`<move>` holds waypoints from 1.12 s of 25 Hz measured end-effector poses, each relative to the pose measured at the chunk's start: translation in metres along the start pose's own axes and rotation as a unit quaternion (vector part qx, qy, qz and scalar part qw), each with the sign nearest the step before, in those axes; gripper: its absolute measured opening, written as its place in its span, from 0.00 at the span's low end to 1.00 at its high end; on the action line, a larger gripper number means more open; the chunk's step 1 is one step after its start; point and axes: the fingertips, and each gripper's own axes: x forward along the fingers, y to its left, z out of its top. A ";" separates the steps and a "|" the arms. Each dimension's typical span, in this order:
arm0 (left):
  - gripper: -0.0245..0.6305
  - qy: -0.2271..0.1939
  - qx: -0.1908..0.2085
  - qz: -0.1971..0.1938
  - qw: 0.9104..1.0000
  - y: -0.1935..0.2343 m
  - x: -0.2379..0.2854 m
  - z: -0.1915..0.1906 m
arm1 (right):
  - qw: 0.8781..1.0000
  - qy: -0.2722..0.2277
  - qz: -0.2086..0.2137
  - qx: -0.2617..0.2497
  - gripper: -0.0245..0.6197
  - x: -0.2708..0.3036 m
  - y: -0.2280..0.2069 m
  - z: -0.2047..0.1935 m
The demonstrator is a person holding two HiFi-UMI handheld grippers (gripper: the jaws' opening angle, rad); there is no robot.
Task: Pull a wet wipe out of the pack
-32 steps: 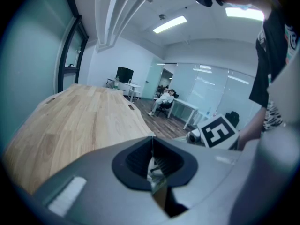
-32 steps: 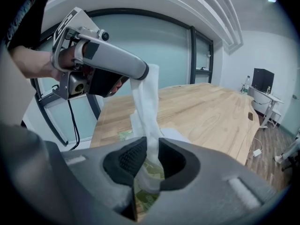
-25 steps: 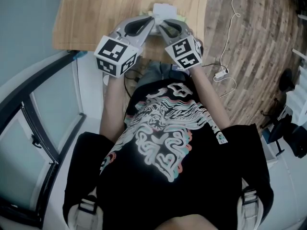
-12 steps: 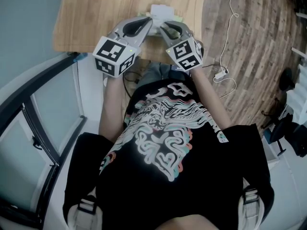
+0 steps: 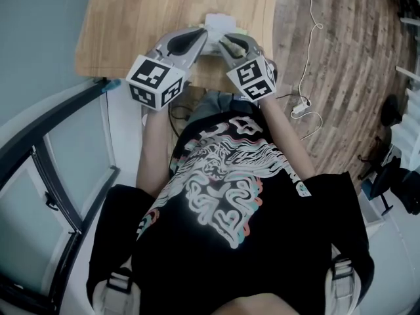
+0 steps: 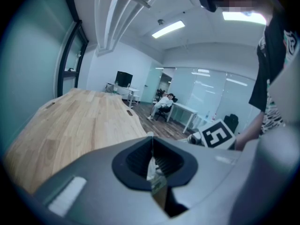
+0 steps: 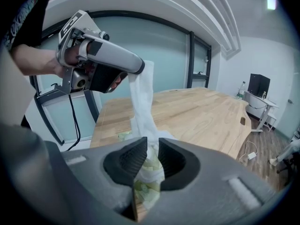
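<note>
Wet wipe (image 7: 143, 97) stood stretched as a twisted white strip. Its top end was pinched in the left gripper (image 7: 140, 69) and its root ran down into the pack (image 7: 148, 182). The pack was pale green and soft-sided, and it sat at the near edge of the wooden table (image 7: 201, 111), just in front of me.

The left gripper's jaws were closed together on the thin upper end of the wipe, with only a sliver of white showing between them in its own view. The right gripper (image 7: 153, 146) had its ribbed jaws clamped on the pack at its opening. The bunched base of the wipe was caught up in the same gap.

I judged the sheet to be very light, limp and damp, likely to stretch and cling rather than slide, and liable to tear if jerked. The high pinch on its free end seemed the right hold. The pack was light enough to lift with the wipe unless it was pinned, so the better grip for it was on the body, clear of the slot. I judged that the right jaws, biting at the opening, might hold the wipe back.
</note>
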 end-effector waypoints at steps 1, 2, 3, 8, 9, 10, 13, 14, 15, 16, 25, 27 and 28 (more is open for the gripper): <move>0.03 0.000 0.000 0.002 1.000 0.001 -0.001 -0.001 | 1.000 -0.001 -0.001 0.001 0.15 -0.001 0.000 0.000; 0.03 0.001 0.000 0.003 1.000 0.003 -0.003 -0.002 | 1.000 -0.002 -0.003 0.001 0.15 -0.002 0.000 0.001; 0.03 0.002 0.000 0.006 1.000 0.005 -0.005 -0.002 | 1.000 -0.005 -0.005 -0.001 0.15 -0.003 0.000 0.003; 0.03 0.005 -0.004 0.018 1.000 0.015 -0.014 -0.007 | 0.999 -0.030 -0.013 0.010 0.15 -0.008 0.000 0.008; 0.03 0.007 -0.005 0.021 1.000 0.017 -0.017 -0.008 | 0.999 -0.032 -0.014 0.013 0.15 -0.009 0.000 0.008; 0.03 0.008 -0.006 0.024 1.000 0.020 -0.019 -0.009 | 0.999 -0.034 -0.014 0.015 0.15 -0.009 0.000 0.008; 0.03 0.013 -0.014 0.035 0.999 0.027 -0.027 -0.014 | 0.999 -0.038 -0.011 0.020 0.15 -0.010 0.001 0.008; 0.03 0.014 -0.018 0.039 0.999 0.030 -0.029 -0.015 | 0.999 -0.040 -0.009 0.022 0.15 -0.010 0.001 0.009; 0.03 0.016 -0.021 0.043 0.999 0.034 -0.031 -0.017 | 0.999 -0.042 -0.008 0.023 0.15 -0.009 0.002 0.009; 0.03 0.019 -0.023 0.047 0.998 0.036 -0.033 -0.018 | 0.999 -0.044 -0.007 0.023 0.15 -0.009 0.002 0.010; 0.03 0.080 -0.015 0.072 0.994 0.058 -0.042 -0.057 | 0.999 -0.047 -0.009 0.023 0.15 -0.009 0.004 0.012; 0.03 0.102 -0.012 0.074 0.992 0.064 -0.043 -0.069 | 0.999 -0.046 -0.010 0.024 0.15 -0.009 0.003 0.011; 0.03 0.114 -0.010 0.074 0.991 0.067 -0.044 -0.075 | 0.999 -0.046 -0.011 0.025 0.15 -0.009 0.003 0.010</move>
